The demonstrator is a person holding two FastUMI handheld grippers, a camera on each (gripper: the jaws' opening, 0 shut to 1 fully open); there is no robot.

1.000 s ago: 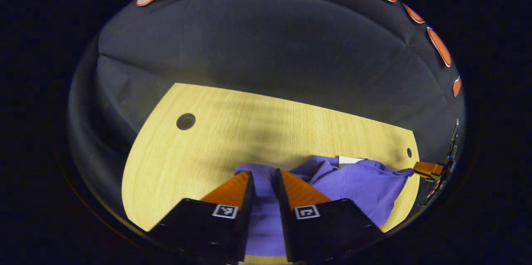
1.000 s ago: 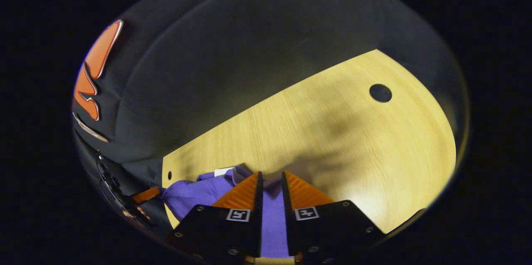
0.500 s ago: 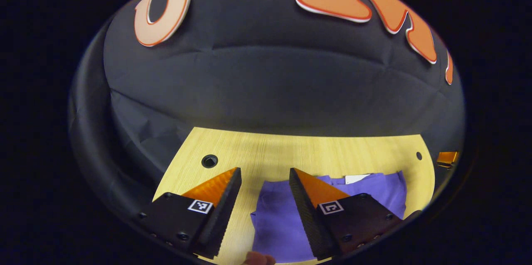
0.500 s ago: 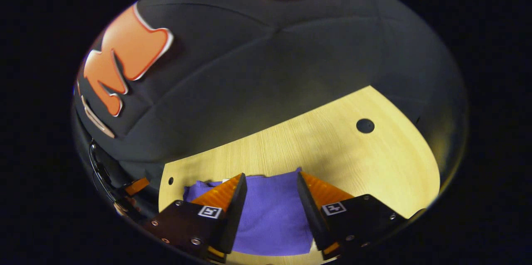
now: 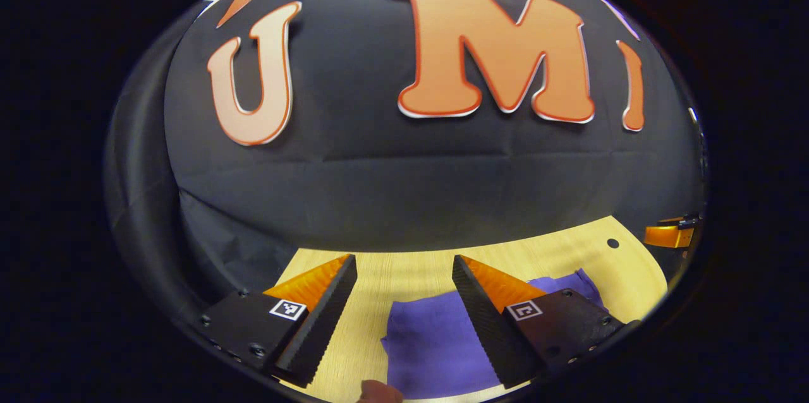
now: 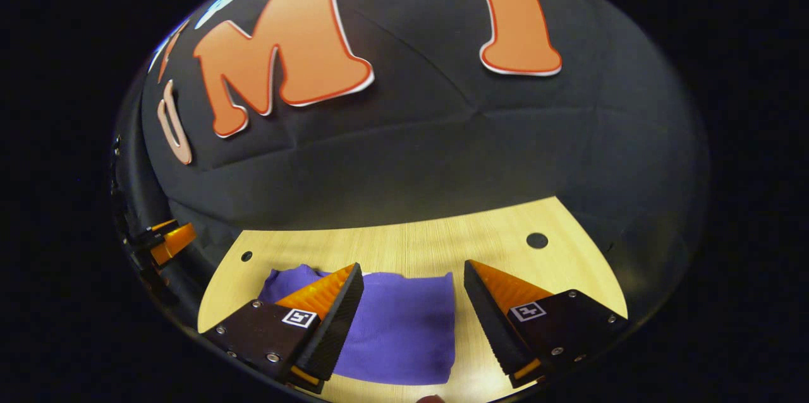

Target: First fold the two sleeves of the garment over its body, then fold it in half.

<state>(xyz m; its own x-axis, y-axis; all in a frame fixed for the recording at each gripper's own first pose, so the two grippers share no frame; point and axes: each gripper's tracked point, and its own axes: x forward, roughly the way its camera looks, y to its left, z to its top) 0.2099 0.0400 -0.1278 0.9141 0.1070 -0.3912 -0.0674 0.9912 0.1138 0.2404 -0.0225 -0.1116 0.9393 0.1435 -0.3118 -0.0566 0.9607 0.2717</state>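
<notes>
Fingers of the left gripper [image 5: 404,276] stand wide apart with nothing between them, raised above the purple garment [image 5: 436,346]; the right gripper [image 6: 411,283] is likewise spread and empty over the same cloth [image 6: 404,327]. The garment lies flat on the wooden worktop [image 6: 411,251] as a compact, roughly rectangular bundle with straight edges and no sleeve sticking out. Judging by that shape, the sleeve folds and the half fold look done, and little seems left beyond drawing both grippers clear.
</notes>
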